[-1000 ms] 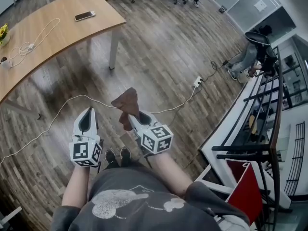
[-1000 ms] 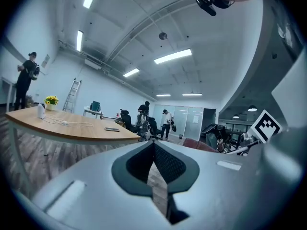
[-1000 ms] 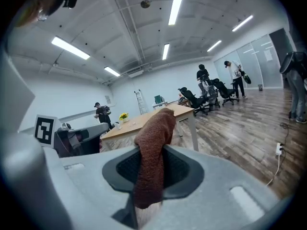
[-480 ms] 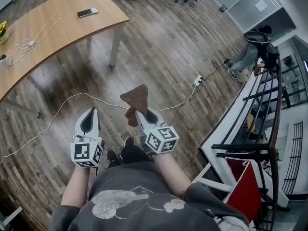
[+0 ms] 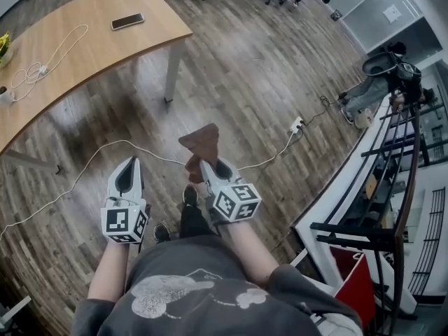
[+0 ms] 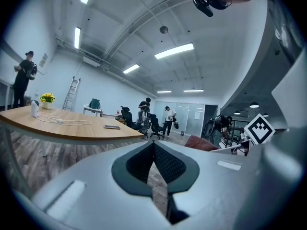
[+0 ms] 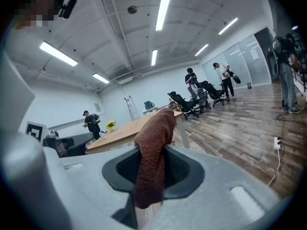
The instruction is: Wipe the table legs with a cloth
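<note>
— Cloth (image 7: pixel 152 150): which gripper has it, and how firmly?

— The right gripper (image 5: pixel 208 166). Its jaws are pressed together on the brown cloth, with a fold standing up out of the pads and a shorter end hanging below. The left gripper (image 6: pixel 154 166), at 9 o'clock of it, has its jaws closed on each other with nothing between them.

— And the table leg?

— The nearest white table leg (image 5: pixel 172 72) is well apart, at about 11 o'clock from the cloth in the head view, under the corner of the wooden table (image 5: pixel 77 54). Nothing is being wiped yet; I judge this to be the walk-up.

— So what makes the step go well?

— Close the gap first, minding the white cable (image 5: pixel 124 141) that lies across the floor between the person and the leg, and the power strip (image 5: pixel 297 125) out at 2 o'clock. Then bring the free fold, not the hard jaw tips, flat against the leg and run it along the length. The grip looks narrow, so the cloth could drag out under hard pressure; I would press lightly with the jaws tight.

— The left one?

— Free to steady the table edge, if needed.
</note>
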### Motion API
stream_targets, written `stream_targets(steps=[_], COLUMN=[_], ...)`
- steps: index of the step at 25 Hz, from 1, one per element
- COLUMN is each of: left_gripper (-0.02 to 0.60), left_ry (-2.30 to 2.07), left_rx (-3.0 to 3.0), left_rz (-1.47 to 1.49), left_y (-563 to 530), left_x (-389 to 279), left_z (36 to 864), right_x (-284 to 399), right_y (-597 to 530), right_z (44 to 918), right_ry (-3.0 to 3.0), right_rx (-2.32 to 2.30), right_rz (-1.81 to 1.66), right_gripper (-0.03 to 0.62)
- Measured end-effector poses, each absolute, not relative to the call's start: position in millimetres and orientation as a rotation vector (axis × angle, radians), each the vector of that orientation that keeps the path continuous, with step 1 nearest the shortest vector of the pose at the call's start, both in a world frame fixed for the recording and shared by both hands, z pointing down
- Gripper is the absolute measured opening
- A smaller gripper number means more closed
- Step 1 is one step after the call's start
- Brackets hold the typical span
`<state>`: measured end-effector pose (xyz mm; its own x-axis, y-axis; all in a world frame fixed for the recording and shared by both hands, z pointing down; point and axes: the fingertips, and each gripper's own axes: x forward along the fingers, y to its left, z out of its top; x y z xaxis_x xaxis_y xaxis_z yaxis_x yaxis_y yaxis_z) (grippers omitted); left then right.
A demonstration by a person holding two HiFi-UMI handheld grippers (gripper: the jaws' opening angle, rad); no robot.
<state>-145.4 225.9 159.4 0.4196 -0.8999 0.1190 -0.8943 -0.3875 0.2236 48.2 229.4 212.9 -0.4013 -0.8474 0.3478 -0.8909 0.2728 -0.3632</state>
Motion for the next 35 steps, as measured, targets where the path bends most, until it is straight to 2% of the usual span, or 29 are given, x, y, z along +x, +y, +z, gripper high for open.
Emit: stream_targets(steps=[14, 21, 35], left_gripper=[0.018, 0.018, 0.018], left_ry=[-1.667, -1.8, -1.67], left_rx=[2.384, 2.329, 2.357], left_rz=[-0.022, -0.045, -0.055], left_y=[112, 78, -7], left_x=[-84, -90, -111], left_z=[161, 148, 170], right_x=[93, 89, 55], right_y=[91, 51, -26], right_z=[231, 237, 248], right_ry=[-2.487, -2.497, -2.428], right_rx=[1.416, 1.313, 1.349], right_rz=[0.81, 0.814, 0.809], right_gripper=[0.089, 0.089, 0.089])
